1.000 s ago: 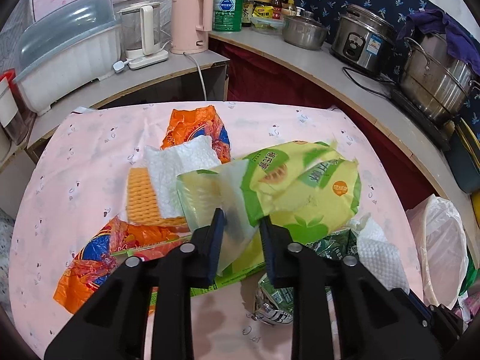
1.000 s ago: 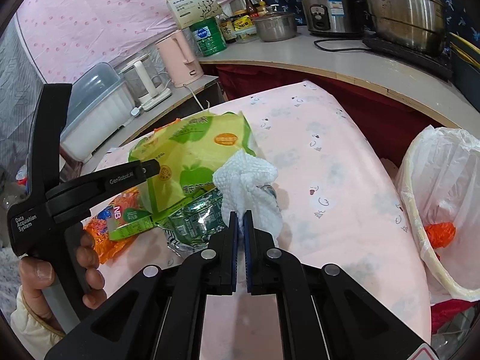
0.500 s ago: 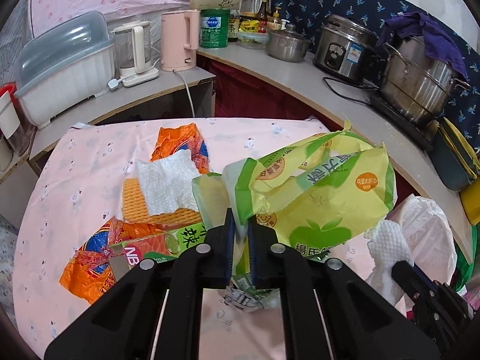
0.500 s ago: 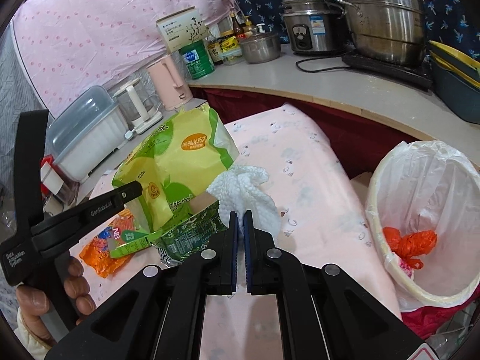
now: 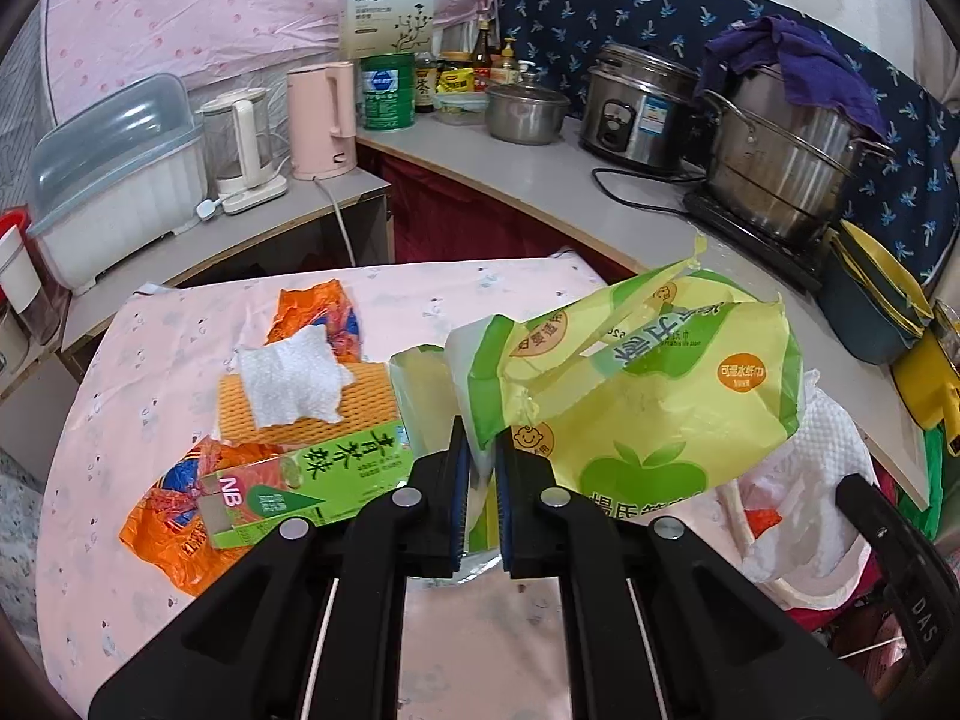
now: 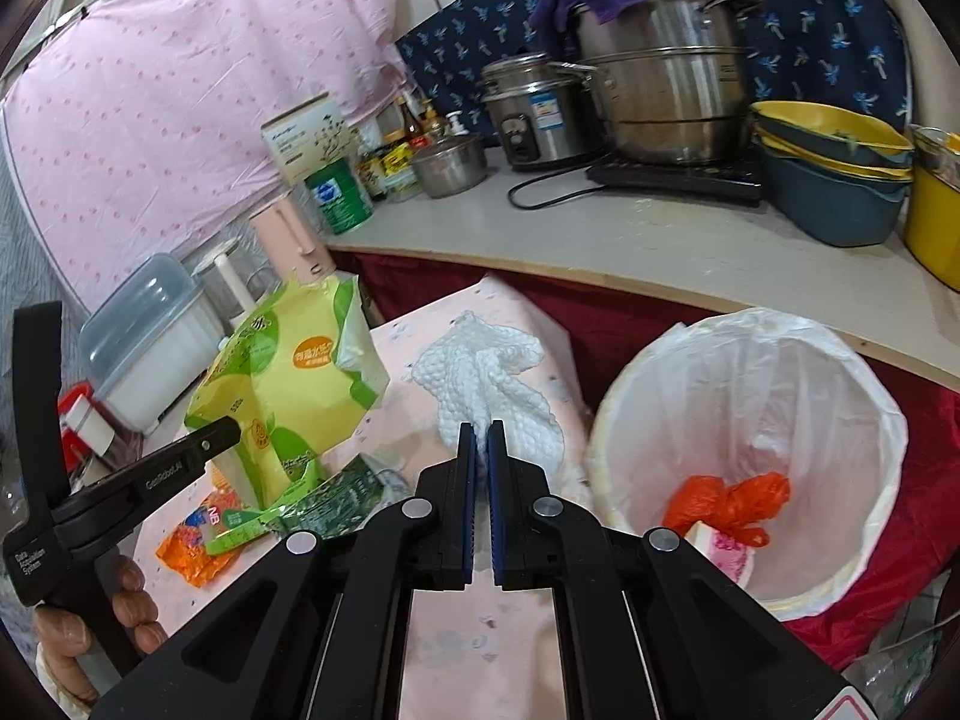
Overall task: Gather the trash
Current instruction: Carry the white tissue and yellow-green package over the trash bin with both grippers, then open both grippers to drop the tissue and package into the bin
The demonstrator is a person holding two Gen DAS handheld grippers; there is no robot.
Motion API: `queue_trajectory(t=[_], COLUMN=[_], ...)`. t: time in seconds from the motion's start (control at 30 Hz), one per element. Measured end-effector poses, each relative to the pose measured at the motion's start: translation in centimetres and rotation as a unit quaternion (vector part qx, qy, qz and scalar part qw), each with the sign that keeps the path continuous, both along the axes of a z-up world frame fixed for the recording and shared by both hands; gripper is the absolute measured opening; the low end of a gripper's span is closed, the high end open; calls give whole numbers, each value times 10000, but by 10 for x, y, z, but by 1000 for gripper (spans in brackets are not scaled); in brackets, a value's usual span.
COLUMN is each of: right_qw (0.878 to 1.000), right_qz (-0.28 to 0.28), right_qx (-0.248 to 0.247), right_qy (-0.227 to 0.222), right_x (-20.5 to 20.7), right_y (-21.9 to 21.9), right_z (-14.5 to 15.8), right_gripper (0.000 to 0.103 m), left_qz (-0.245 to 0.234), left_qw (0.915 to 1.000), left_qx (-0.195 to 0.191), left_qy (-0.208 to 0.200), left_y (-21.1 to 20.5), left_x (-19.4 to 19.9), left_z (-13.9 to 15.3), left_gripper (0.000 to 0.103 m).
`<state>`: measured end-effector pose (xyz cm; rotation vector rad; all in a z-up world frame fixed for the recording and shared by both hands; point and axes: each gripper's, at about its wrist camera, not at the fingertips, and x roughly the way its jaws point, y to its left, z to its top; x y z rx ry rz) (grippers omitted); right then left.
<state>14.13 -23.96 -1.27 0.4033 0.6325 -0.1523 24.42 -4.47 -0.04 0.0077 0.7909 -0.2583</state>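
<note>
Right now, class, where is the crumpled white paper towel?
In the right wrist view, the paper towel hangs from the shut right gripper, over the pink table's edge, just left of the lined bin.

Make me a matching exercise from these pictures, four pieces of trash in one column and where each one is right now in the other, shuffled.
1. yellow-green bag
2. crumpled paper towel
3. orange plastic bag
4. green carton

A. inside the lined bin
B. lying on the table
C. in the left gripper
D. in the right gripper

Pairs: 1-C, 2-D, 3-A, 4-B
</note>
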Motion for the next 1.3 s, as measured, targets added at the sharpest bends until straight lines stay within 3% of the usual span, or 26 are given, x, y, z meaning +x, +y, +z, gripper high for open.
queue_trajectory(t=[0.43,1.03,1.23,1.3], right_qw=[9972,9868,9853,9853], right_qz=[-731,-1598,-1681,-1680], right_qx=[105,262,294,306], right_qy=[-132,-25,20,38], right_x=[-47,-91,-91,-90], right_y=[-69,-147,-156,-158], right_z=[2,-17,-22,-24], right_gripper=[4,4,4,4], left_qz=[-747,-1764,-1866,-1830], left_qw=[9970,9822,9804,9812], left_qx=[218,579,536,517], left_qy=[-48,271,343,344], left_y=[-83,-206,-223,-224], left_x=[-33,-54,-53,-53], left_z=[1,-37,-47,-47], left_gripper=[8,8,22,32])
